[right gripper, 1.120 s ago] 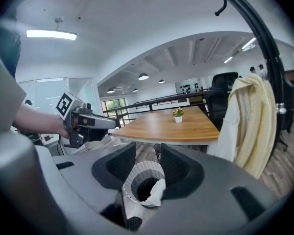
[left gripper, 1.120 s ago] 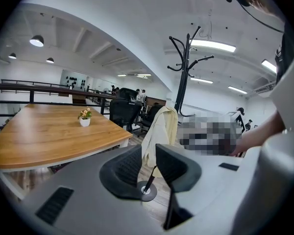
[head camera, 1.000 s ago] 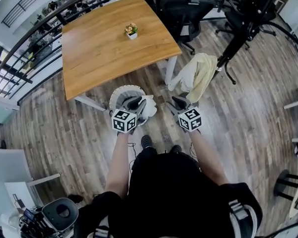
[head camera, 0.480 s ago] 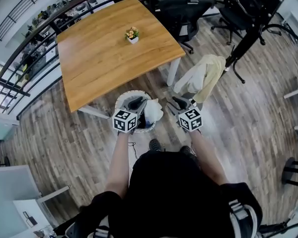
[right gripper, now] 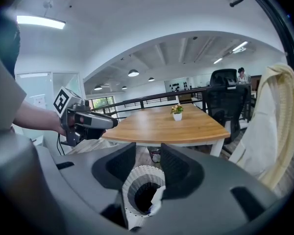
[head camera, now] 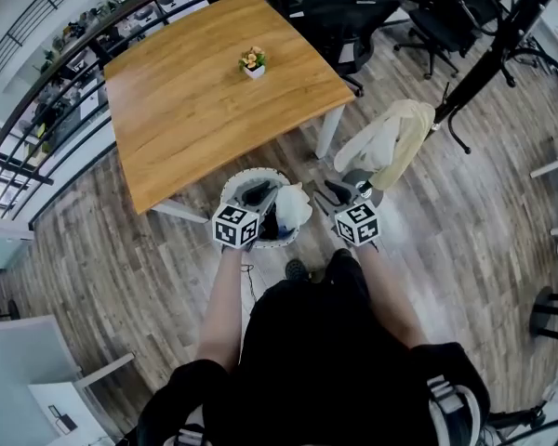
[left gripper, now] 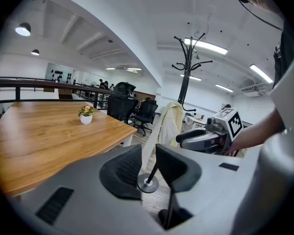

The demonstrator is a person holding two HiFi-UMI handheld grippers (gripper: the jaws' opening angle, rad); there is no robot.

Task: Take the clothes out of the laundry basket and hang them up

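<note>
Head view has us standing over a round white laundry basket (head camera: pixel 245 177) on the wood-plank floor (head camera: pixel 465 240), close to the front edge of a wooden table (head camera: pixel 195 100). We hold our left gripper (head camera: pixel 258 195) above the basket's opening and our right gripper (head camera: pixel 335 191) just beside its right rim, not touching it. A white garment (head camera: pixel 294 206) spills over the basket's right edge, with darker cloth under it inside.

In the left gripper view, our jaws stand a little apart with nothing between the pads; through the gap we see only the round foot of the black coat rack (left gripper: pixel 186 77), well beyond on the floor. In the right gripper view, our jaws are likewise parted and empty. The basket's ribbed mouth shows below and beyond them, with the white garment at its near right edge.

To our right, a cream garment (head camera: pixel 392 142) already hangs on the coat rack. A small potted plant (head camera: pixel 252 61) sits on the table, and black office chairs (head camera: pixel 339 17) stand past the table's far side.
</note>
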